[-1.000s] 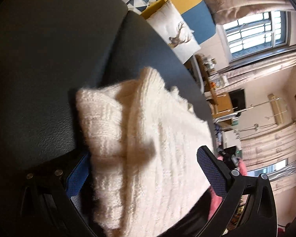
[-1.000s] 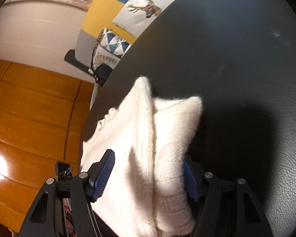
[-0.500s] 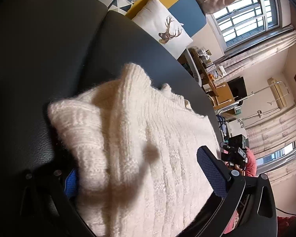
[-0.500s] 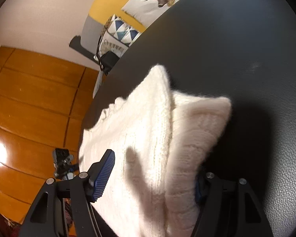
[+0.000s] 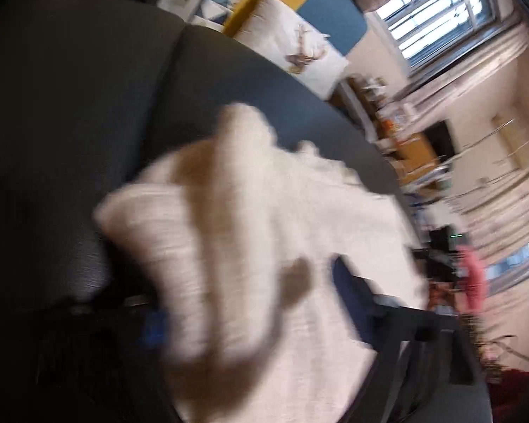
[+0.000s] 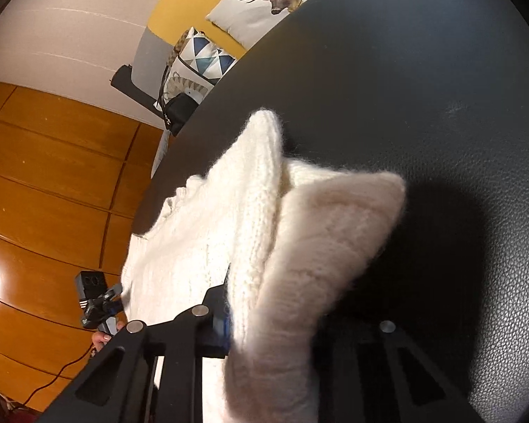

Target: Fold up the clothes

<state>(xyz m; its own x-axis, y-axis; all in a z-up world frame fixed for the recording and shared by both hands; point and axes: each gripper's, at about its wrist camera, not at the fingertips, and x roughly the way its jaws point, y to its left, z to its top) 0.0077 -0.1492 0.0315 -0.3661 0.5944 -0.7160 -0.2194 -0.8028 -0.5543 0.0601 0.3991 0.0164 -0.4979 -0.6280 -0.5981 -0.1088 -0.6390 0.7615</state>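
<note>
One cream knitted sweater (image 6: 250, 239), thick ribbed knit, lying partly folded on a black leather-textured surface (image 6: 423, 88); its folded edge rises off that surface in both views.

Right gripper (image 6: 268, 320): jaws closed on a thick fold of the sweater. The blue pad of one finger (image 6: 219, 320) presses against the knit on its left side; the opposite finger is hidden behind the bulging fold. The gripped fold stands up and casts a dark shadow to the right on the black surface.

Left gripper (image 5: 250, 303): picture heavily motion-blurred. Two blue pads show, one at the left of a raised sweater (image 5: 250, 246) fold, one at the right resting over the flat knit. The fold sits between them; whether the jaws clamp it cannot be told.

The second gripper unit (image 6: 95, 299), held by a hand, shows small at the sweater's far edge in the right wrist view.

Background, counted: one deer-print cushion (image 6: 261, 0); one triangle-pattern cushion (image 6: 202, 58); one black bag (image 6: 180, 111); one barred window (image 5: 444, 10) with curtains; orange wooden panelling (image 6: 46, 183).
</note>
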